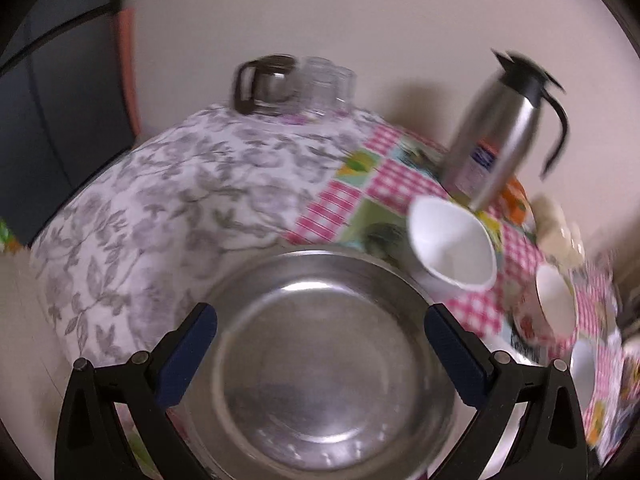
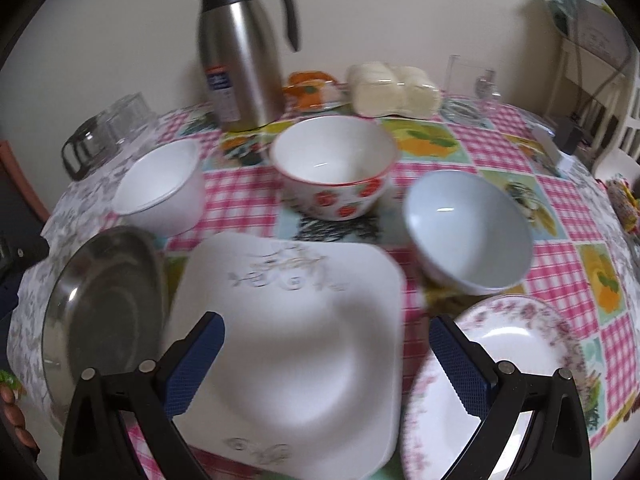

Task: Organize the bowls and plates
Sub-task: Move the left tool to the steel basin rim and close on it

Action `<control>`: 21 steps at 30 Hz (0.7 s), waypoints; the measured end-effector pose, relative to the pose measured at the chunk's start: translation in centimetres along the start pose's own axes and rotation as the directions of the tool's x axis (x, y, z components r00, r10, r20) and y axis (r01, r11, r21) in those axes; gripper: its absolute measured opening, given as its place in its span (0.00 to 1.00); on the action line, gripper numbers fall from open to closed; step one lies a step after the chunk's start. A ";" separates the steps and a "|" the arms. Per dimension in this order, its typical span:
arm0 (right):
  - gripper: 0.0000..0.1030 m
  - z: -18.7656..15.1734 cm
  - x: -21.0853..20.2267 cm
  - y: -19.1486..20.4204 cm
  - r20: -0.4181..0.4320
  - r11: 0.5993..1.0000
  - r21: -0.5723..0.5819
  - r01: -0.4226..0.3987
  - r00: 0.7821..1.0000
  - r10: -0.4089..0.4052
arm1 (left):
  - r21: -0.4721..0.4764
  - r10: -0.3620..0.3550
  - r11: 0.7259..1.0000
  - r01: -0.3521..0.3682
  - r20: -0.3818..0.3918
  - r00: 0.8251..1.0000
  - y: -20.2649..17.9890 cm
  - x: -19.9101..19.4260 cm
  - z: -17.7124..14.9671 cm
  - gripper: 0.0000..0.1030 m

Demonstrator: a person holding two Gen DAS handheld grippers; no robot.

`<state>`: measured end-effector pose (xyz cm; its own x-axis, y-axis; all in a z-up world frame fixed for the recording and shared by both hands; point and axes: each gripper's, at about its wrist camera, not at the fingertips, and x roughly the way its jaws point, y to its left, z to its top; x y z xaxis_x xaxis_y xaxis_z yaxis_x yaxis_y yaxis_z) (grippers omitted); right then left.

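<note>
Left wrist view: the left gripper (image 1: 320,356) is hovering over the steel plate (image 1: 320,364) with its fingers spread wide and nothing between them. The plate is sitting at the near edge of the table (image 1: 160,208), on the grey floral cloth, and its rim is reaching nearly from one blue pad to the other. To take it well, the jaws would likely need to come to one side of the rim and pinch the lip, since the plate looks too broad to span. A white bowl (image 1: 452,248) is lying just beside the plate's far right rim, so any lift should probably go up before going sideways. A steel thermos jug (image 1: 496,128) and a glass carafe (image 1: 276,84) are standing well behind. The camera is tilting, so the tool is being held rolled to one side and pitched down at the plate.

Right wrist view: the right gripper (image 2: 324,364) is also standing wide apart and empty, poised above the square white plate (image 2: 292,344). The floral-rimmed round plate (image 2: 500,380) is lying just to its right, a strawberry bowl (image 2: 332,168) and a pale blue bowl (image 2: 468,232) beyond. The near edge of the square plate seems the safest place to pinch. This tool is being held fairly level, pointing forward and down.
</note>
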<state>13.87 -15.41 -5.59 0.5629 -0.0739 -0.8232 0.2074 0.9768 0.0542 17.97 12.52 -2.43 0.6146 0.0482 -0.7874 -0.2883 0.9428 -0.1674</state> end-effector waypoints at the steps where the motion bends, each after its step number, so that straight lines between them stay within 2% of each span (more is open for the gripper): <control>1: 1.00 -0.1 0.2 0.8 -0.004 1.000 -0.013 -0.010 1.000 0.010 | -0.028 0.001 1.000 0.000 0.003 1.000 0.9 0.1 0.2 1.00; 4: 1.00 -0.4 0.5 2.4 -0.012 0.999 -0.037 -0.025 1.000 0.025 | -0.048 0.018 0.999 -0.019 -0.016 1.000 2.4 0.6 0.4 1.00; 8: 1.00 -0.7 0.8 4.2 -0.016 0.997 -0.056 -0.061 0.998 0.060 | -0.034 0.043 0.998 -0.046 -0.086 0.995 4.2 1.8 0.4 1.00; 11: 1.00 -1.0 0.8 5.8 -0.015 0.993 -0.075 -0.087 0.996 0.086 | -0.066 0.043 0.996 -0.053 -0.145 0.988 5.6 2.9 0.2 1.00; 16: 1.00 -1.8 1.1 8.4 -0.033 0.984 -0.124 -0.126 0.992 0.123 | -0.045 0.122 0.990 -0.137 -0.244 0.962 7.0 5.5 -1.0 1.00; 21: 1.00 -2.4 1.7 9.9 -0.056 0.981 -0.145 -0.131 0.991 0.124 | -0.056 0.126 0.987 -0.149 -0.296 0.947 7.9 6.9 -1.9 0.99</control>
<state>14.98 -5.35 -7.81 0.5383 0.0598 -0.8406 0.0137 0.9967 0.0796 18.58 19.73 -10.33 0.3284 0.0666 -0.9422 -0.4167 0.9054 -0.0812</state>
